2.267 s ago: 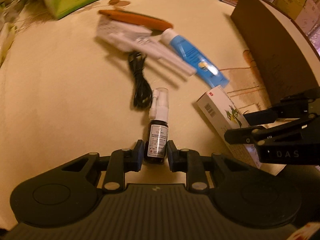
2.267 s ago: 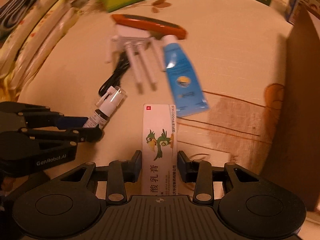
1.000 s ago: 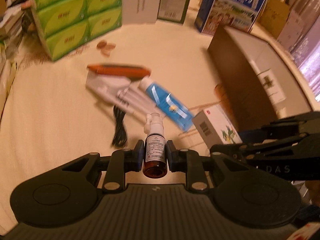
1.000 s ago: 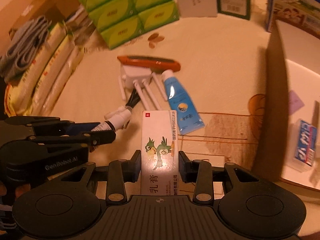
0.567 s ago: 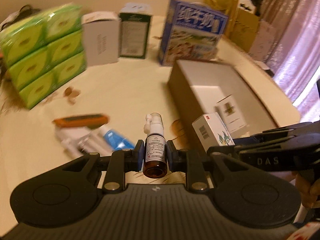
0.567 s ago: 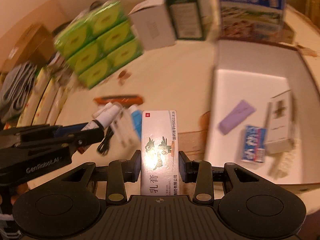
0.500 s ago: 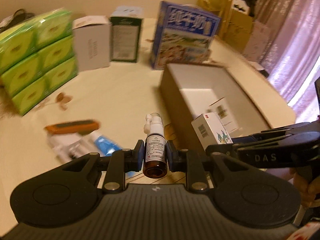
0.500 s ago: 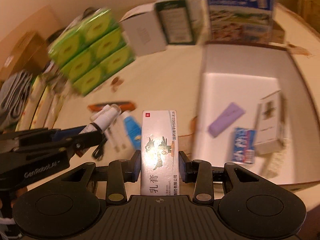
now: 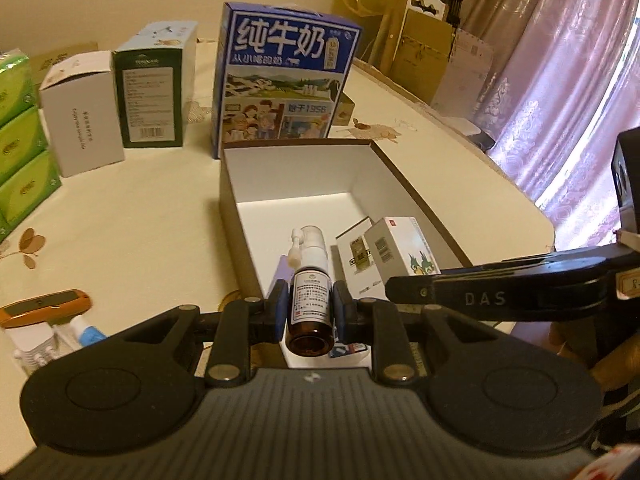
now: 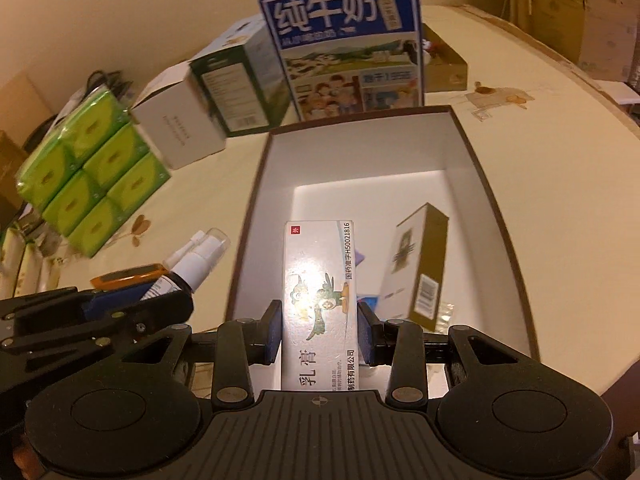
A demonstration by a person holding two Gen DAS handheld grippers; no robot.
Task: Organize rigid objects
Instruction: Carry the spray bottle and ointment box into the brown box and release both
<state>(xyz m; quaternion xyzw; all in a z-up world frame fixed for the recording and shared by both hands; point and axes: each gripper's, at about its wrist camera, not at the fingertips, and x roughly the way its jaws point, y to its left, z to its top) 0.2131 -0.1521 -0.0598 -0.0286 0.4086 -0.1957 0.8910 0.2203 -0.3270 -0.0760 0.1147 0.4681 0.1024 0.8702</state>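
My left gripper [image 9: 310, 307] is shut on a small brown spray bottle [image 9: 311, 280] with a white nozzle, held over the near end of an open brown box [image 9: 228, 200] with a white inside. My right gripper [image 10: 319, 330] is shut on a white medicine carton [image 10: 318, 300] with a bird picture, also above the box [image 10: 496, 208]. In the left wrist view the carton [image 9: 400, 250] and the right gripper's arm sit to the right. In the right wrist view the bottle [image 10: 192, 258] shows at the left. Inside the box lies a gold-and-white carton [image 10: 420, 264]; other small items are mostly hidden.
On the cream tablecloth to the left lie an orange-handled tool [image 9: 44, 307], a blue tube [image 9: 86, 330] and a white adapter [image 9: 30, 346]. Behind the box stand a blue milk carton [image 9: 280, 80], a green box [image 9: 154, 88], a white box [image 9: 80, 116] and green tissue packs [image 10: 88, 184].
Both grippers have risen and swung right from the loose items on the cloth to above the open box, each still holding its item. The box's inside has come into view.
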